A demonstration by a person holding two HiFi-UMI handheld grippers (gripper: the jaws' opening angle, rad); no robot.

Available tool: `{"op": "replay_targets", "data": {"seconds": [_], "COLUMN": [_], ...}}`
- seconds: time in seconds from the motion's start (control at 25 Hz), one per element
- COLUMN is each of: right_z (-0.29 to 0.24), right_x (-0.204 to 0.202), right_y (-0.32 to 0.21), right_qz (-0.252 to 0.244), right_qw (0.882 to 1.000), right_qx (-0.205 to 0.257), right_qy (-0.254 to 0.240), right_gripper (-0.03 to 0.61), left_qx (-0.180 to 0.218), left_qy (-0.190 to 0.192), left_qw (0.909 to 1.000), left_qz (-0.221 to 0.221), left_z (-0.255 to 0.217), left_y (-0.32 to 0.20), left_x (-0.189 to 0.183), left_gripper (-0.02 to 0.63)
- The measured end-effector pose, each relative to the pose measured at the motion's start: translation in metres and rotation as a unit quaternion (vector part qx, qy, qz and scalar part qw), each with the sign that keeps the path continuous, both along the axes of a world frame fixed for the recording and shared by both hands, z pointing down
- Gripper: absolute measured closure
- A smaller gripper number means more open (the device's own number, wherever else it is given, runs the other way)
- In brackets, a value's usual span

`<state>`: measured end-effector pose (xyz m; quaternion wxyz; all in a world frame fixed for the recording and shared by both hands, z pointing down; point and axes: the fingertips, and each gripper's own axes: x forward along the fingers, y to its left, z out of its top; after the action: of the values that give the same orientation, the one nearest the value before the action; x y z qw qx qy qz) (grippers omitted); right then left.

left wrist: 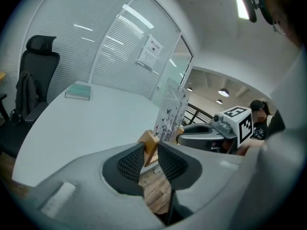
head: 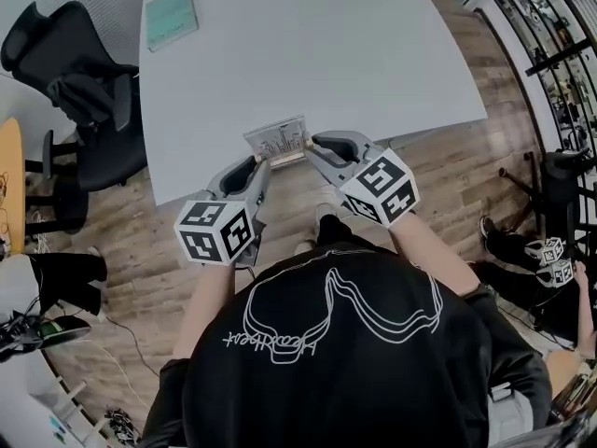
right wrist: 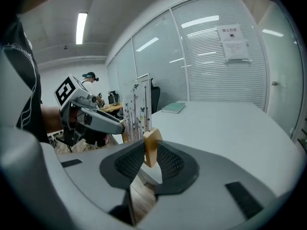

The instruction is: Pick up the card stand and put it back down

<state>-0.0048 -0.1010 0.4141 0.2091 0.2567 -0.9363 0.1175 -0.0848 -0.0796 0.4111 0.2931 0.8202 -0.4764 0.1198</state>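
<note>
The clear acrylic card stand with a pale wooden base [head: 277, 141] and a butterfly-printed card is held just above the near edge of the white table [head: 308, 45], its panel upright. The left gripper [head: 260, 168], at seven o'clock from the stand in the head view, has its jaws clamped on one end of the wooden base. The right gripper [head: 313, 147], at four o'clock, pinches the other end the same way. A teal book [head: 171, 17] lies on the table's far corner at eleven o'clock. A black office chair [head: 79, 82] stands on the wood-plank floor [head: 140, 241] at nine o'clock.
</note>
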Motion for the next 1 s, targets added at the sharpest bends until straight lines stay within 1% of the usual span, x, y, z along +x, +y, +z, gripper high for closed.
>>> {"op": "replay_targets", "data": {"seconds": [0.16,0.24,0.4,0.56,0.68,0.88,1.0], "right_z": [-0.028,-0.039,-0.053,-0.057,-0.058,-0.050,-0.054], "right_x": [-0.002,-0.004,-0.005,-0.002,-0.003,-0.004,-0.004], "right_y": [0.025,0.037,0.055,0.073,0.081,0.095,0.098], "right_qz": [0.015,0.021,0.036,0.050,0.056,0.061,0.062], "right_qw": [1.000,0.999,0.998,0.996,0.995,0.995,0.995], "right_qx": [0.017,0.027,0.049,0.078,0.080,0.079,0.078], "right_qy": [-0.021,-0.023,-0.013,0.012,0.013,0.021,0.016], "right_gripper": [0.489,0.489,0.491,0.494,0.494,0.495,0.495], "left_qx": [0.024,0.032,0.033,0.039,0.042,0.030,0.037], "left_qy": [0.017,0.022,0.035,0.029,0.026,0.028,0.022], "left_qw": [0.9995,0.9991,0.9986,0.9983,0.9981,0.9985,0.9985], "left_qz": [0.011,0.016,0.022,0.032,0.035,0.034,0.035], "left_z": [-0.027,-0.036,-0.045,-0.047,-0.048,-0.041,-0.046], "left_y": [0.024,0.035,0.052,0.068,0.076,0.089,0.092], "left_x": [-0.003,-0.005,-0.006,-0.003,-0.004,-0.006,-0.006], "left_gripper": [0.518,0.518,0.518,0.518,0.518,0.518,0.518]}}
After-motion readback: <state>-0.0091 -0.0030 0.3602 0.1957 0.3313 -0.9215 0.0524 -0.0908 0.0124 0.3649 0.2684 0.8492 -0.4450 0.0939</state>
